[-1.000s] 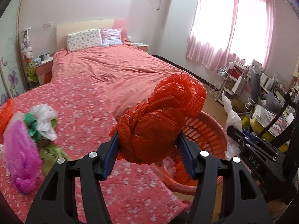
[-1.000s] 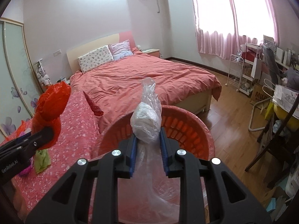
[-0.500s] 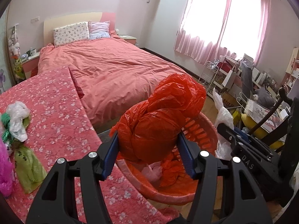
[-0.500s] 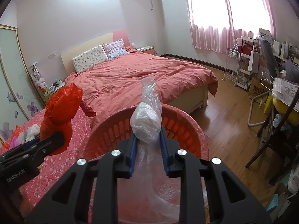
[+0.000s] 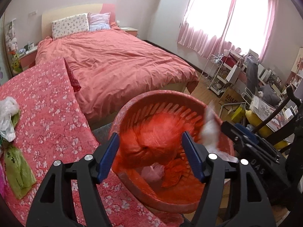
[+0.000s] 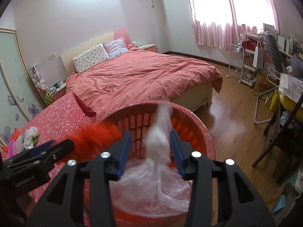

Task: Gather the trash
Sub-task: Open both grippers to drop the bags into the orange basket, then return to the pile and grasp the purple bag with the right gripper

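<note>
Left jaws: the left gripper (image 5: 150, 156) has just been opening; the crumpled red plastic bag (image 5: 151, 141) is between the blue pads but blurred, and it seems to be slipping free, no longer pressed.
Right jaws: the right gripper (image 6: 150, 151) has also just been opening; the clear crumpled plastic bag (image 6: 159, 141) is between its pads, blurred, with a gap on the left side, so I judge it released.
Why released here: both pairs of jaws stand directly over the round red plastic basket with slotted walls (image 5: 189, 113), so each bag can fall straight into it.
Below the jaws: inside the basket lie a pale pink bag (image 5: 153, 171) and an orange scrap (image 5: 174, 170), trash already collected.
Behind the left jaws, to the left: on the red flowered cloth (image 5: 47, 113) wait a white plastic bag (image 5: 7, 113) and a green plastic bag (image 5: 17, 170), well apart from the basket.
Why the basket is there: it stands just beside the edge of the cloth, so the carrying distance is short.
Further out: a bed with a coral cover (image 6: 142, 75) and a wooden floor (image 6: 231, 113).
Step, as I judge: dropping two pieces; the remaining bags are not yet collected.
</note>
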### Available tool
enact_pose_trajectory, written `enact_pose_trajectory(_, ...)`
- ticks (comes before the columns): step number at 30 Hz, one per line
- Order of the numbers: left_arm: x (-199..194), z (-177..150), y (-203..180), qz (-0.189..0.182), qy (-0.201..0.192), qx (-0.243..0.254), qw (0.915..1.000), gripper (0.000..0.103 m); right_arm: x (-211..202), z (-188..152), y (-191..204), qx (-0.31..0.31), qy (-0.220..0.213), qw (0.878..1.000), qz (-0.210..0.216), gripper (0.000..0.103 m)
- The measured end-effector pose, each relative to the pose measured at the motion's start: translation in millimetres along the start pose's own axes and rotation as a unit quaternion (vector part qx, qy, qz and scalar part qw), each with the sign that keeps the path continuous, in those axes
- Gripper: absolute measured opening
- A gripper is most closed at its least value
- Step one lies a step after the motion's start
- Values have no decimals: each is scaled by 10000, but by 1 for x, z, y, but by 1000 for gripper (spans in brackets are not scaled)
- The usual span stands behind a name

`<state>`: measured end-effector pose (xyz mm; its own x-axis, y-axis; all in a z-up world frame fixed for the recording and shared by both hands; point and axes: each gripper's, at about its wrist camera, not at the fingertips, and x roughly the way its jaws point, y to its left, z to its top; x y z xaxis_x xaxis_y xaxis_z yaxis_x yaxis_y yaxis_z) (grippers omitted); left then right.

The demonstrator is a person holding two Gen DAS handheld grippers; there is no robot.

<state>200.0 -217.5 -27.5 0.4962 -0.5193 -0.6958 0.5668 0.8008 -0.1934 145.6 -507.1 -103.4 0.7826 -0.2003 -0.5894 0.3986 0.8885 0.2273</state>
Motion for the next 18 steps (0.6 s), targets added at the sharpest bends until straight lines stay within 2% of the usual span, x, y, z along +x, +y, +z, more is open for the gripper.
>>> enact_pose_trajectory(6,-3,-5,9,214,22,-76,9997,70,-1,-3,-2,-17,-39,9999,-97,61)
enact_pose_trajectory(12,-22,-11,28,478,-105,-173,9987,70,-6,-5,5,-199,-78,9996,-163,62)
enact_pose_trajectory(18,-49,-16,55,774,-283,-227,9963,74,-13,-4,28,-365,-80,9993,-14,62)
